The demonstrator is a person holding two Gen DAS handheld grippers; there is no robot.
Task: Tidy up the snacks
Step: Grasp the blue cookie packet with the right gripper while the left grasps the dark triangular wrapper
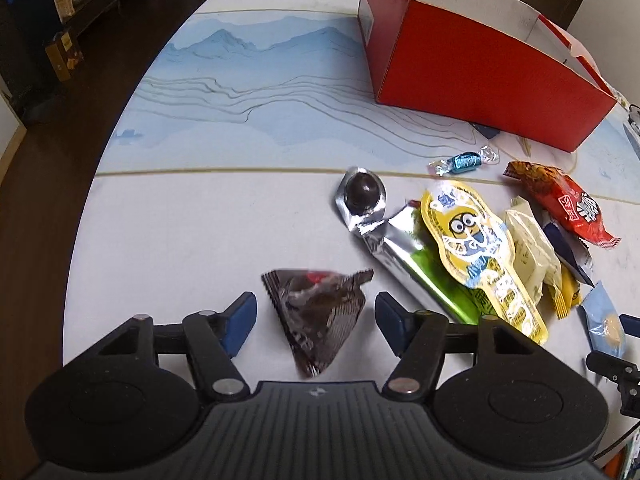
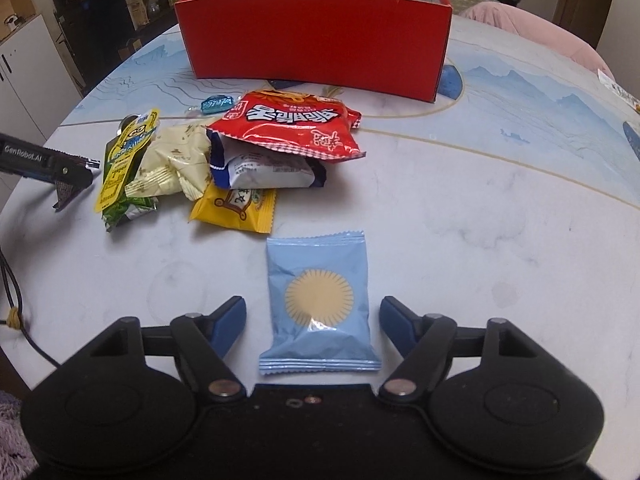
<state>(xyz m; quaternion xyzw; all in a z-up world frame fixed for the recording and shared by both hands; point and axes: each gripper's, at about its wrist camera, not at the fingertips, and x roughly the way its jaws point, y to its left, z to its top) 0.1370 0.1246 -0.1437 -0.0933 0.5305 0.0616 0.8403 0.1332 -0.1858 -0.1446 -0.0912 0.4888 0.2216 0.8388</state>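
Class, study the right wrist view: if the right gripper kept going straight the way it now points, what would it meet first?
Most likely the light blue sun-print packet, which lies flat on the table between the right gripper's open fingers, apparently untouched. Depth is hard to judge.

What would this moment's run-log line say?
left gripper: open around brown packet | right gripper: open around blue packet | red box: unfilled

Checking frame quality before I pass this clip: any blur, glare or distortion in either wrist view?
Left wrist: the dark triangular packet is smeared by motion blur, the silver wrapper glares, and the table edge bows. Right wrist: sharp; small glint on the light blue packet, same fisheye bowing.
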